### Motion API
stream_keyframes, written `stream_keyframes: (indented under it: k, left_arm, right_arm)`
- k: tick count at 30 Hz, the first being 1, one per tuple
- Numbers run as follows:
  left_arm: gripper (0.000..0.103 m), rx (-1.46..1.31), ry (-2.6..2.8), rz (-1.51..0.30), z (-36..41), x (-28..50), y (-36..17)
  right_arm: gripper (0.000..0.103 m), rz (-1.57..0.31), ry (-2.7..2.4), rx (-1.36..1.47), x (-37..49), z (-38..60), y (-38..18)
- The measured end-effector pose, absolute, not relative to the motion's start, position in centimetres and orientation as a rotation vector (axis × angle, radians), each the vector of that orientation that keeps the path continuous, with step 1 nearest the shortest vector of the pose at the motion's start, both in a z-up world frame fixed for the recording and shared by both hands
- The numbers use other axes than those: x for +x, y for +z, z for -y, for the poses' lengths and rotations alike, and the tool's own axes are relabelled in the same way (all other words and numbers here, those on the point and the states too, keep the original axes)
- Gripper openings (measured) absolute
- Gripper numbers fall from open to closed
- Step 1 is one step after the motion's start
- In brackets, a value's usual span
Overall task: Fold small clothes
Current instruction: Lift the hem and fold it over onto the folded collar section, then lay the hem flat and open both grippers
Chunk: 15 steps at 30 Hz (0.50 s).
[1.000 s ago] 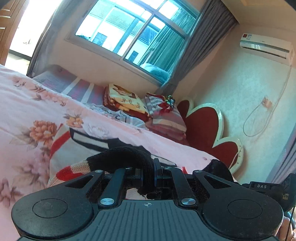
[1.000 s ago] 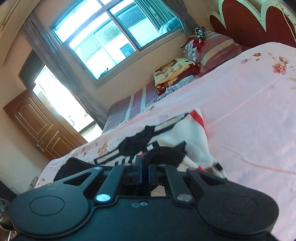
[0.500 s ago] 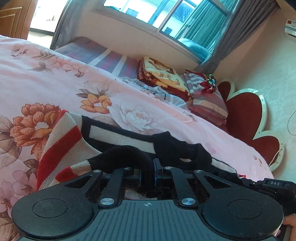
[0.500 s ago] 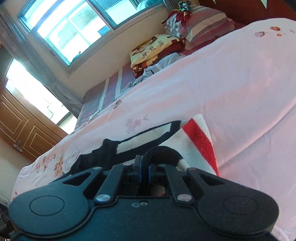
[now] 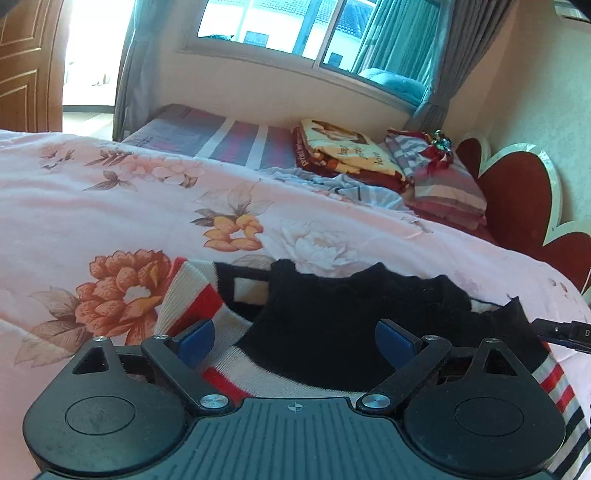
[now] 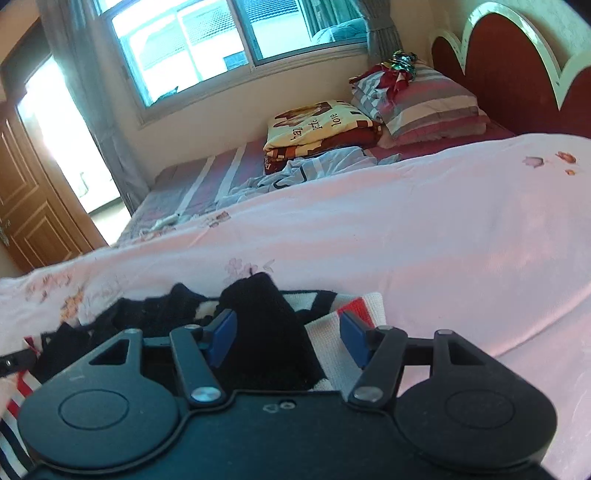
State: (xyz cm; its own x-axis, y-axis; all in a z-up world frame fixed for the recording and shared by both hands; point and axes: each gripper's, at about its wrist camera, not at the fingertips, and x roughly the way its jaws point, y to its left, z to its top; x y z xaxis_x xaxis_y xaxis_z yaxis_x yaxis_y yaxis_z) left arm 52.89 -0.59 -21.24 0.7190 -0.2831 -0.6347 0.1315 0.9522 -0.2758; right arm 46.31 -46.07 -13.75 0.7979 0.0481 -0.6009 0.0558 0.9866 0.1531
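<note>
My left gripper [image 5: 294, 338] has its jaws opening, the blue pads [image 5: 195, 338] standing wide apart with the black part of the sweater [image 5: 325, 332] lying between them but not pressed by either pad. My right gripper [image 6: 286, 338] is opening too, less wide; a black fold of the same sweater [image 6: 266, 325] rises between its blue pads [image 6: 221, 334], and neither pad appears to press it. The small knitted sweater, black with cream, red and dark stripes, lies on the pink floral bedspread [image 5: 110, 206] right under both tools.

The left view alone shows the big orange and peach flowers printed on the spread, and the tip of my right gripper at the right edge. The right view alone shows the plain pink stretch of the bedspread [image 6: 443, 229] and a crumpled pale blue garment [image 6: 314, 170] lying more fully in sight. Both show the folded blanket [image 5: 340, 151], the striped pillow [image 5: 443, 184], the red headboard [image 5: 517, 206] and the window [image 5: 295, 26].

My own gripper bodies hide the near part of the sweater in each view, so its full outline and how it is folded are hard to make out. The door [image 6: 22, 206] is cut off at the frame edge.
</note>
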Motion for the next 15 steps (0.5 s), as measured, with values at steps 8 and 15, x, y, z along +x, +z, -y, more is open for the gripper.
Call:
stream_keyframes:
  k: [8,15]
  left_arm:
    - [0.015,-0.179,-0.224,-0.746,-0.1,51.2,-22.1]
    - [0.009,-0.177,-0.226,-0.728,-1.8,48.7,-23.2]
  right_arm:
    - [0.008,-0.647,0.011,0.101,46.9,43.5,-14.6]
    - [0.006,-0.657,-0.047,0.163,47.1,45.9,-15.5]
